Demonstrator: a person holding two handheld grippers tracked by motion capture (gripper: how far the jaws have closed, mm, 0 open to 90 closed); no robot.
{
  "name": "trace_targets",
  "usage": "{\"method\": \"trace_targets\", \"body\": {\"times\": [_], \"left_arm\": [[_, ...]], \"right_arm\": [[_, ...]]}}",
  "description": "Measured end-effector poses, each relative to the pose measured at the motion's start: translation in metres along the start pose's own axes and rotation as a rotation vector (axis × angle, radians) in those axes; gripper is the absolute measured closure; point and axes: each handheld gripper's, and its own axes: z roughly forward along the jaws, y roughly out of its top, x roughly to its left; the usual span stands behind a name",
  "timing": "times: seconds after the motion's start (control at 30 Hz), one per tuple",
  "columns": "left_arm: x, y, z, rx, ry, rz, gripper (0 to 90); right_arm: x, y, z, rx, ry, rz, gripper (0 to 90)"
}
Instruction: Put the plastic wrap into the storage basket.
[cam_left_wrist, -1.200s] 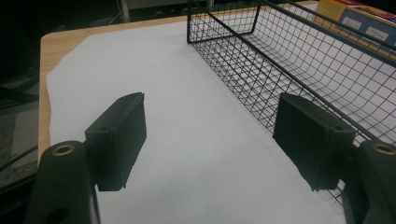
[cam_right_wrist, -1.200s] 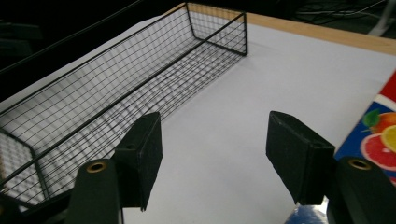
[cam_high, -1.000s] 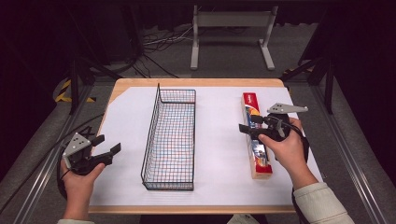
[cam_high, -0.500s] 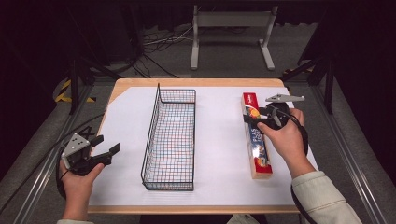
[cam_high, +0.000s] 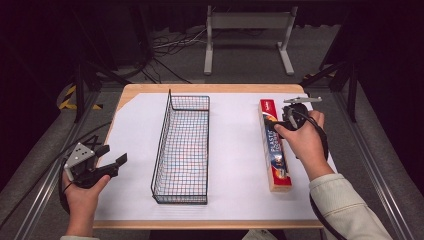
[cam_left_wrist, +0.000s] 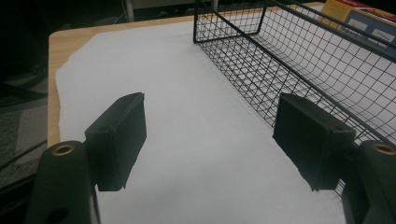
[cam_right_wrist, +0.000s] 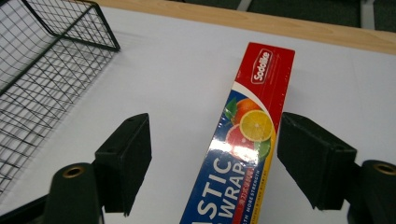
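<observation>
A: Why is the right gripper (cam_right_wrist: 212, 156) hanging over the plastic wrap box (cam_right_wrist: 243, 140)?

B: It is lining up along the box so the jaws can take it across its narrow side. They have just been opening and are standing wide now, not pressing, with the box between them. The box is lying flat on the white paper (cam_high: 235, 145), right of the wire basket (cam_high: 182, 147).

A: And the basket?

B: It is holding nothing. The left gripper (cam_left_wrist: 210, 140) is waiting beside it, jaws apart, gripping nothing.
</observation>
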Motion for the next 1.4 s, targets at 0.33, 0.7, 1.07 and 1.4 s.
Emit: {"method": "trace_targets", "body": {"times": [0.33,0.7,1.07,1.4], "left_arm": [[0.001,0.000,0.000,0.003,0.000,0.002,25.9],[0.004,-0.001,-0.001,0.000,0.004,-0.018,25.7],[0.002,-0.001,0.001,0.006,0.002,-0.012,25.6],[0.002,-0.002,0.001,0.009,-0.004,-0.012,25.1]], "right_arm": [[-0.006,-0.007,0.025,0.180,-0.070,0.088,21.6],[-0.009,-0.015,0.045,0.307,-0.084,0.166,20.5],[0.001,-0.016,0.062,0.460,-0.150,0.215,19.8],[0.003,-0.019,0.079,0.543,-0.166,0.188,30.6]]}}
